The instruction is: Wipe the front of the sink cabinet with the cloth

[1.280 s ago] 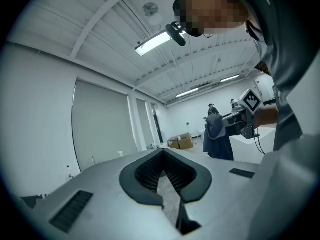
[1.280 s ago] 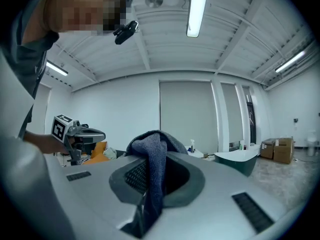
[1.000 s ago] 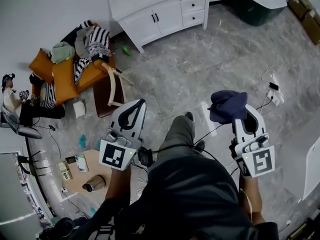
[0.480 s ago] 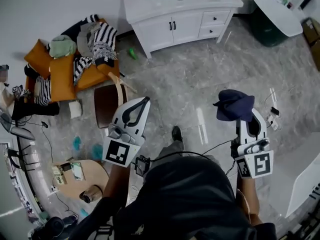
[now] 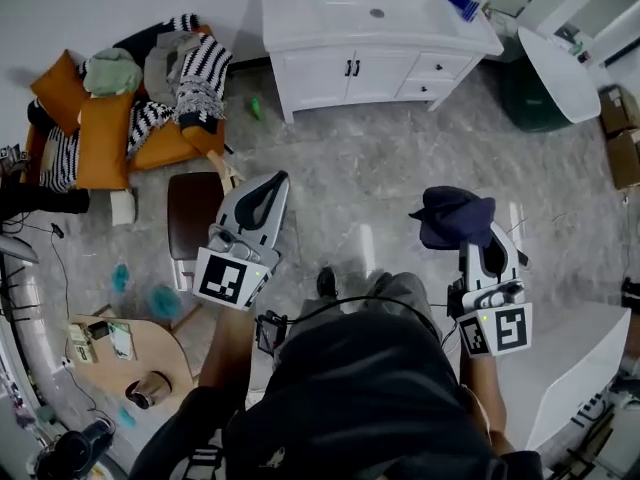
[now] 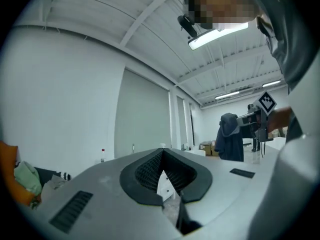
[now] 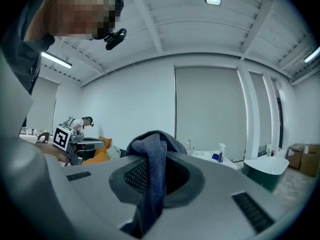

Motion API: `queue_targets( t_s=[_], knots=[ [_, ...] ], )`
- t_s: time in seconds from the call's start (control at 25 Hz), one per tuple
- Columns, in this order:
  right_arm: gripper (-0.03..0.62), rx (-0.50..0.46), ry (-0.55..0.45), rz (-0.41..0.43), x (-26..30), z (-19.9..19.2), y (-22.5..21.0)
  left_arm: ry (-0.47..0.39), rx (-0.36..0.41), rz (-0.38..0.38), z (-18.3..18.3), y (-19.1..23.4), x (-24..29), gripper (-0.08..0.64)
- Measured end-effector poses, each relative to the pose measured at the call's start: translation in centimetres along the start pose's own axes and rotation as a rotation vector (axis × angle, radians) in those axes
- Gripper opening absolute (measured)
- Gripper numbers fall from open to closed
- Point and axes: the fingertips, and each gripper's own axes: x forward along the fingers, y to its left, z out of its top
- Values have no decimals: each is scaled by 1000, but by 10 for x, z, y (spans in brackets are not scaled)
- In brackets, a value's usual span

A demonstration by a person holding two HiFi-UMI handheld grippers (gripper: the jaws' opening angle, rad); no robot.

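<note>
Two grippers hovering over the grey floor [image 5: 380,168], left gripper [image 5: 262,196] pressing its jaws together on nothing, white cabinet [image 5: 350,68] standing well ahead by the wall, right gripper [image 5: 482,236] clamping the dark blue cloth [image 5: 452,214], cloth draping over its tips.

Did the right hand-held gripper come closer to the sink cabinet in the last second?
Yes. The right hand-held gripper, holding the cloth, is nearer the sink cabinet: the stretch of floor between them looks shorter.
</note>
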Motion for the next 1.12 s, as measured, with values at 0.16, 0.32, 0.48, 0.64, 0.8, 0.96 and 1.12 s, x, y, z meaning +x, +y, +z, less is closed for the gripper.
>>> queue_targets(
  t_s=[0.16, 0.32, 0.48, 0.64, 0.8, 0.96, 1.12],
  knots=[
    [25, 5, 14, 47, 41, -6, -14, 16, 20, 28, -11, 16, 23, 3],
    [25, 34, 20, 114, 82, -17, -32, 52, 33, 51, -9, 23, 49, 3],
    [26, 40, -11, 182, 126, -10, -59, 106, 36, 109, -3, 31, 82, 3],
    [25, 45, -10, 250, 160, -19, -88, 106, 87, 170, -1, 34, 114, 3],
    [25, 29, -21, 288, 205, -31, -118, 116, 85, 309, -16, 47, 139, 3],
    [26, 24, 3, 315, 245, -51, -120, 162, 71, 325, -38, 51, 150, 3],
    [26, 4, 21, 336, 297, -66, -111, 132, 35, 372, -54, 90, 158, 3]
  ],
)
